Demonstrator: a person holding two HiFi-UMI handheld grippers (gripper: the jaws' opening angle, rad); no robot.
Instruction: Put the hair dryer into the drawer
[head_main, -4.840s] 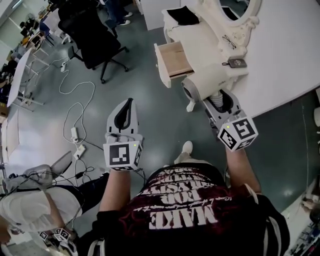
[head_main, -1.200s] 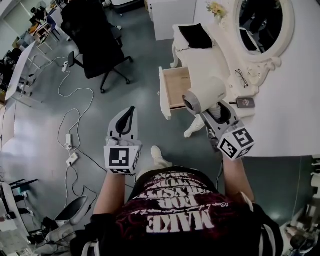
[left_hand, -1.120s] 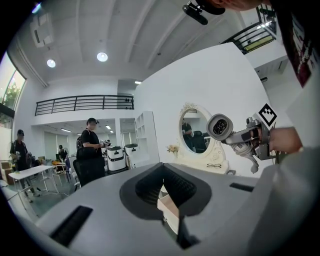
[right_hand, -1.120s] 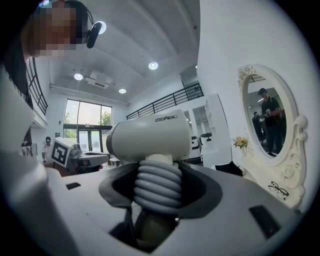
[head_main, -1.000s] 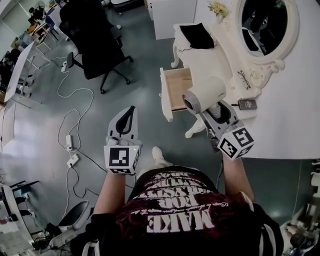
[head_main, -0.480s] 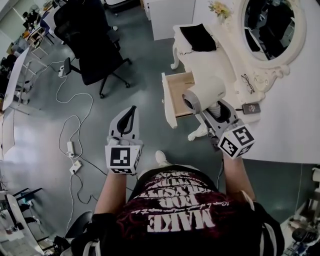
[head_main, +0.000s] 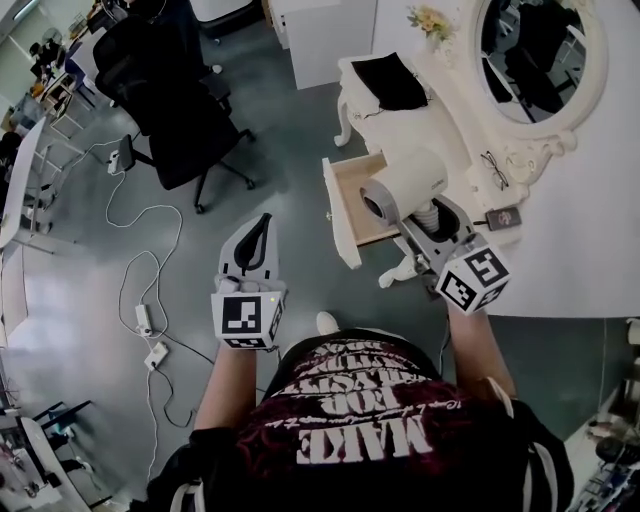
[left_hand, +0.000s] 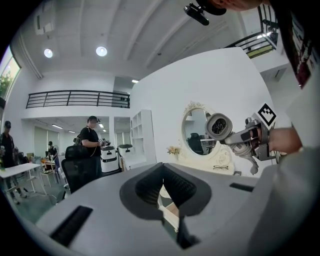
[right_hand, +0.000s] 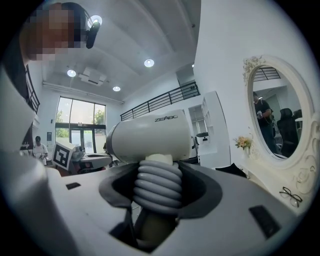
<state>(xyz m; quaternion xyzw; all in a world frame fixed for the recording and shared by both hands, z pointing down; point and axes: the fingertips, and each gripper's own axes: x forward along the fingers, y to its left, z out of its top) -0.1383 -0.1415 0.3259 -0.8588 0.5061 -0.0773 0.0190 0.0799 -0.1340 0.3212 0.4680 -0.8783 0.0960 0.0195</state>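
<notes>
A cream hair dryer hangs in the air with my right gripper shut on its ribbed grey handle. In the right gripper view the dryer's barrel lies crosswise above the jaws, and the ribbed handle fills the gap between them. The dryer's muzzle points left over the open wooden drawer of the white dressing table. My left gripper is level with the drawer front and left of it, shut on nothing. In the left gripper view, the drawer shows just past the jaws.
An oval mirror, glasses, a small dark device, a black cloth and flowers are on the table. A black office chair and cables with power strips are on the floor at left. A person stands far off.
Both grippers and the dryer have advanced toward the dressing table, and the dryer's muzzle now overlaps the open drawer more. Neither grip has changed.
</notes>
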